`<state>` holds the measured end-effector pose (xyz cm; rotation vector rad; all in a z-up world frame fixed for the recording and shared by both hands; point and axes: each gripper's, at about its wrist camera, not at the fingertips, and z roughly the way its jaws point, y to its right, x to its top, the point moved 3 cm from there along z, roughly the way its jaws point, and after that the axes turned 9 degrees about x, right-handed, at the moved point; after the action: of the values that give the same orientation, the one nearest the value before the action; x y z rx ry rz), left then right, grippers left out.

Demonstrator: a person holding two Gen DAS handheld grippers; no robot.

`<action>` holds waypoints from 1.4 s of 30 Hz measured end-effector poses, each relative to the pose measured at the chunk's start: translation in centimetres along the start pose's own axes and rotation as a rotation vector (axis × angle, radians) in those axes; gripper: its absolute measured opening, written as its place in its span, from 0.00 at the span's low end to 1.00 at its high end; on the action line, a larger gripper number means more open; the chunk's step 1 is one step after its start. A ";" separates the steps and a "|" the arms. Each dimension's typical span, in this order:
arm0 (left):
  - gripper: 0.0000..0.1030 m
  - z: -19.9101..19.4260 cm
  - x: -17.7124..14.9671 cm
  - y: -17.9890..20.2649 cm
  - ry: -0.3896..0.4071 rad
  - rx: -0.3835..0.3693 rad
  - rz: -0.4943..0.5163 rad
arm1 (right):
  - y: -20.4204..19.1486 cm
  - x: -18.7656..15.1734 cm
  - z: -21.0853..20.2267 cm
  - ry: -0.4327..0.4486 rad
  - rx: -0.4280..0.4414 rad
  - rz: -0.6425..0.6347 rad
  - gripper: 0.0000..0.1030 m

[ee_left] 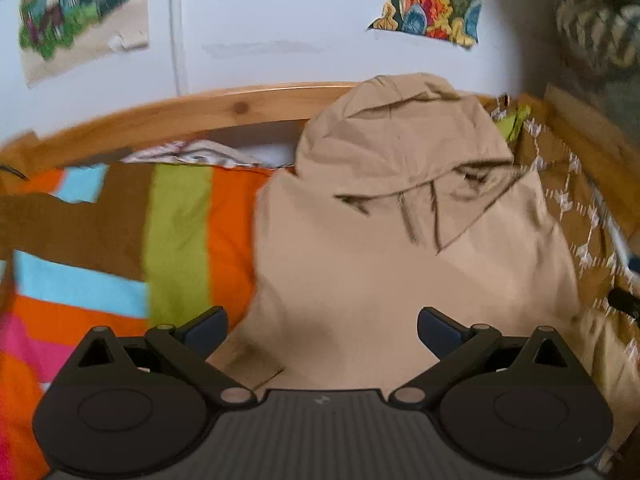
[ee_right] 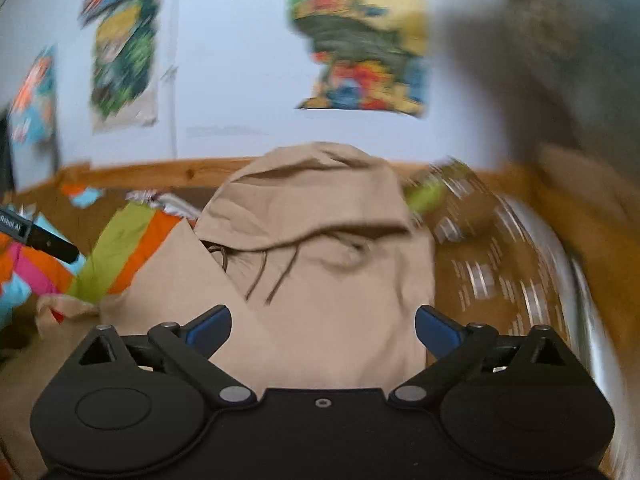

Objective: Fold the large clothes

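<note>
Fold partly done: hoodie (ee_left: 400,264) at 12 o'clock on striped blanket (ee_left: 180,232), sides turned in, hood flat. Left gripper (ee_left: 322,330), right gripper (ee_right: 323,330): spread wide, empty. Remaining: bottom-to-top fold.

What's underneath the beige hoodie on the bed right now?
The beige hoodie lies on a striped multicoloured blanket to its left and a brown patterned cover to its right. Where the two meet beneath it is covered, so anything else underneath cannot be seen.
</note>
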<state>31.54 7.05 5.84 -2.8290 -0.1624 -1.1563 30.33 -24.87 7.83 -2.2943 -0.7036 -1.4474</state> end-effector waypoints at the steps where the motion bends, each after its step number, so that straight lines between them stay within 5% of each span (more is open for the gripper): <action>1: 0.99 1.0 -0.1 0.1 0.011 -0.031 -0.037 | 0.5 1.3 1.6 -0.022 0.002 -0.048 0.96; 4: 0.99 4.7 -0.9 -0.2 0.082 -0.124 -0.109 | 1.9 5.8 8.2 -0.084 -0.024 -0.218 0.95; 9: 0.99 10.7 -1.2 0.7 0.090 -0.189 -0.072 | 2.9 11.8 18.4 -0.113 -0.042 -0.385 0.95; 15: 0.99 14.2 -1.4 2.0 0.145 -0.272 -0.018 | 1.2 14.0 26.5 -0.174 -0.047 -0.685 0.99; 20: 0.99 15.7 -2.7 1.7 0.109 -0.307 -0.042 | 0.6 15.1 29.0 -0.163 -0.051 -0.736 0.92; 23: 0.99 15.8 -3.3 1.5 0.117 -0.307 -0.039 | 0.6 15.3 29.6 -0.164 -0.040 -0.717 0.75; 24: 0.99 15.8 -3.3 1.5 0.116 -0.302 -0.034 | 0.5 15.3 29.8 -0.170 -0.042 -0.711 0.48; 25: 0.99 15.8 -3.3 1.7 0.111 -0.293 -0.028 | 0.4 15.2 29.8 -0.178 -0.058 -0.701 0.15; 26: 0.99 15.7 -3.2 1.8 0.105 -0.284 -0.022 | 0.5 15.2 29.5 -0.183 -0.062 -0.680 0.04; 30: 0.99 14.7 -3.2 1.4 0.083 -0.264 -0.032 | -0.7 14.9 25.5 -0.079 -0.095 -0.648 0.02; 34: 0.99 13.4 -3.1 -0.4 0.071 -0.260 -0.107 | -4.4 11.9 19.1 0.027 -0.113 -0.765 0.01; 38: 0.99 11.6 -3.3 -2.8 0.071 -0.233 -0.149 | -8.5 5.5 12.0 0.128 -0.115 -0.872 0.01; 42: 0.99 9.5 -4.2 -5.2 0.072 -0.210 -0.186 | -10.9 -1.8 7.6 0.133 -0.096 -0.867 0.01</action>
<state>34.49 12.98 -3.64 -3.0006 -0.3229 -1.3867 29.05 -12.41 3.19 -1.9937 -1.7521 -1.9722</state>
